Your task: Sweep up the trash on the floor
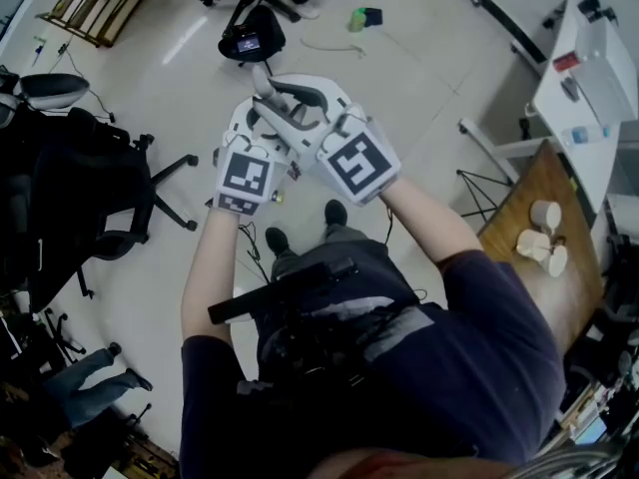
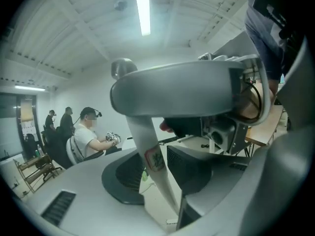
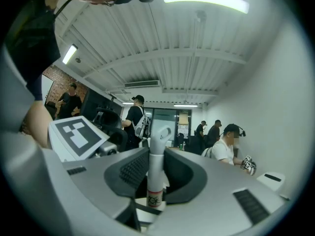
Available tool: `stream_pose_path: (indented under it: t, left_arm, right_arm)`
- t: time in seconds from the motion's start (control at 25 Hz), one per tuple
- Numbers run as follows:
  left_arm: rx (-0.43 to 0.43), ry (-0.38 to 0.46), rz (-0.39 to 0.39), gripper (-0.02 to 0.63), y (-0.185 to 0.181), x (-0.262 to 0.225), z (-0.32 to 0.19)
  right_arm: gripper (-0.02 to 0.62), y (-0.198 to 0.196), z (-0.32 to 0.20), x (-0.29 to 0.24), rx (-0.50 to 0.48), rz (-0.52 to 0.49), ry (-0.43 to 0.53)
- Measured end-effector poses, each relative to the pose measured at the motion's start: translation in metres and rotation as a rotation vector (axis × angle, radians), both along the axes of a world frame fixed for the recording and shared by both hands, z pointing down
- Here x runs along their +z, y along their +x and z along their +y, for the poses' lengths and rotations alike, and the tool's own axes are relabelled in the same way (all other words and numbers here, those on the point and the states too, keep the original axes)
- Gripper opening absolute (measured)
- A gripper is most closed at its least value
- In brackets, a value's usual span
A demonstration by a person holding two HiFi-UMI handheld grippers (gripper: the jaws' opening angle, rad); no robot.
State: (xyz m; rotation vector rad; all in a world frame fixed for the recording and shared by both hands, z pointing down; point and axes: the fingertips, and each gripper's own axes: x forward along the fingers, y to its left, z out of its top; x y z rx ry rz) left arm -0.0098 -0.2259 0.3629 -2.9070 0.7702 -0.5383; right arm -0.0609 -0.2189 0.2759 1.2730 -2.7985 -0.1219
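The left gripper (image 2: 165,181) gapes wide, the broom handle (image 3: 156,149) loose between its jaws; the right gripper (image 3: 156,181) pinches it. Trash (image 1: 364,17) lies on the floor (image 1: 200,58) well ahead. Held by one narrow pinch, the handle may twist or slip mid-sweep.

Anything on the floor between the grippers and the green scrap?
Mostly bare floor; one thin pale strip lies just short of the green scrap, seen in the head view.
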Motion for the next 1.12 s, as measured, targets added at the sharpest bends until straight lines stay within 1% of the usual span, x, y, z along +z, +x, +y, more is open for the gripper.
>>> stream_pose_path:
  t: [0.04,0.08,0.12,0.2,0.24,0.32,0.4,0.48,0.52,0.64,0.84,1.0,1.12]
  left_arm:
    - [0.021,-0.003,0.007,0.131,0.005,0.001,-0.002]
    - [0.042,-0.013,0.017,0.072,0.009,0.002,-0.005]
    - [0.064,-0.028,0.030,0.051,0.011,0.004,-0.007]
    - [0.102,-0.044,0.046,0.040,0.011,0.011,-0.012]
    - [0.116,-0.040,0.041,0.038,0.009,0.015,-0.014]
    - [0.143,-0.036,0.024,0.043,0.007,0.024,-0.018]
    - [0.170,-0.062,0.028,0.059,0.003,0.029,-0.017]
    - [0.185,-0.086,0.041,0.113,-0.006,0.032,-0.016]
    - [0.186,-0.088,0.043,0.120,-0.012,0.032,-0.017]
    - [0.182,-0.073,0.039,0.120,-0.026,0.034,-0.019]
    - [0.183,-0.079,0.043,0.120,-0.044,0.036,-0.017]
    - [0.200,-0.061,0.039,0.120,-0.046,0.035,-0.013]
    - [0.220,-0.063,0.048,0.112,-0.041,0.032,-0.010]
  right_arm:
    - [0.114,-0.003,0.001,0.003,-0.010,0.017,0.006]
    - [0.114,-0.007,0.001,0.007,-0.011,0.031,0.011]
    - [0.114,-0.009,0.000,0.011,0.001,0.042,0.012]
    - [0.114,-0.011,-0.005,0.019,0.040,0.081,0.014]
    - [0.115,-0.012,-0.008,0.023,0.062,0.106,0.018]
    - [0.114,-0.013,-0.013,0.031,0.112,0.140,0.015]
    - [0.115,-0.013,-0.015,0.038,0.155,0.142,0.000]
    - [0.115,-0.014,-0.018,0.043,0.181,0.142,-0.024]
    - [0.115,-0.015,-0.020,0.046,0.191,0.146,-0.036]
    - [0.117,-0.019,-0.024,0.052,0.219,0.146,-0.064]
    - [0.117,-0.014,-0.025,0.055,0.272,0.098,-0.104]
    - [0.118,-0.018,-0.023,0.049,0.273,0.111,-0.099]
    - [0.121,-0.015,-0.022,0.045,0.286,0.133,-0.089]
